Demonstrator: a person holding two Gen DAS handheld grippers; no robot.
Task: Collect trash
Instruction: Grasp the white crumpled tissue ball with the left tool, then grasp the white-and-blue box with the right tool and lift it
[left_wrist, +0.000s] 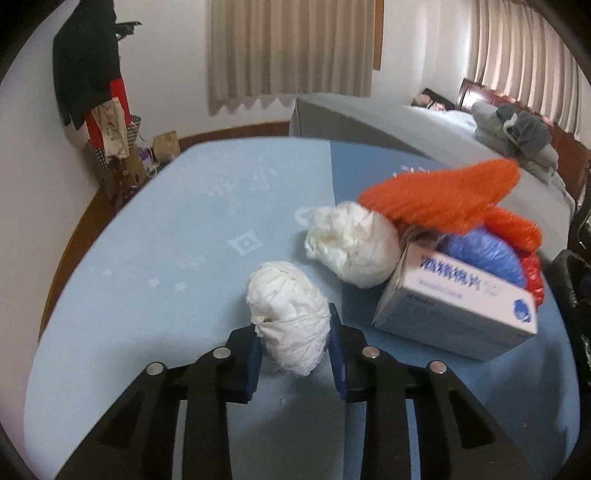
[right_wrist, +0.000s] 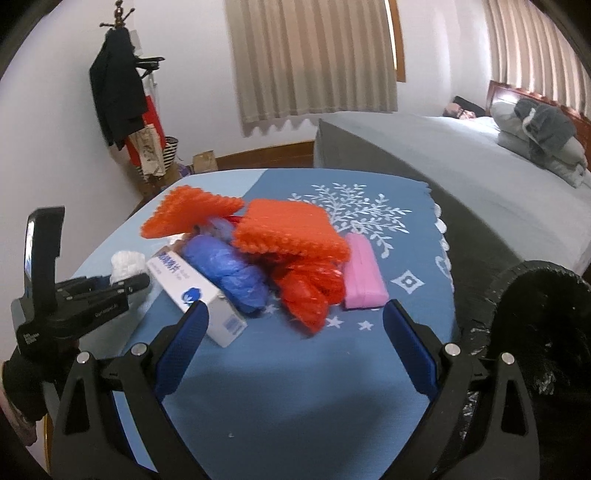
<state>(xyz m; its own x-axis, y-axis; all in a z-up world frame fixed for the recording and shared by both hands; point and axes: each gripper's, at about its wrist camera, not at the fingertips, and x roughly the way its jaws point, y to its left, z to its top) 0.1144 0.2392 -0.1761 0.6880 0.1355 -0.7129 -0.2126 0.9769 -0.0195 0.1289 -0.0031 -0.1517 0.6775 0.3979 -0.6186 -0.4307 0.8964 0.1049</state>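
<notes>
In the left wrist view my left gripper (left_wrist: 293, 341) is shut on a crumpled white tissue ball (left_wrist: 288, 314), held just above the blue tablecloth (left_wrist: 166, 258). A second white tissue ball (left_wrist: 351, 245) lies beyond it, against a white carton box (left_wrist: 454, 314). Behind the box are orange mesh pieces (left_wrist: 443, 195), a blue plastic wad (left_wrist: 484, 258) and red plastic (left_wrist: 533, 277). In the right wrist view my right gripper (right_wrist: 295, 328) is open and empty, in front of the box (right_wrist: 199, 291), blue wad (right_wrist: 232, 273), orange mesh (right_wrist: 291, 229), red plastic (right_wrist: 310, 291) and a pink pack (right_wrist: 364, 277).
A black-lined bin (right_wrist: 535, 332) stands off the table's right edge. A bed (right_wrist: 443, 155) with folded bedding lies behind on the right. A coat stand (right_wrist: 118, 92) with bags is by the far left wall. My left gripper also shows at the left of the right wrist view (right_wrist: 125, 284).
</notes>
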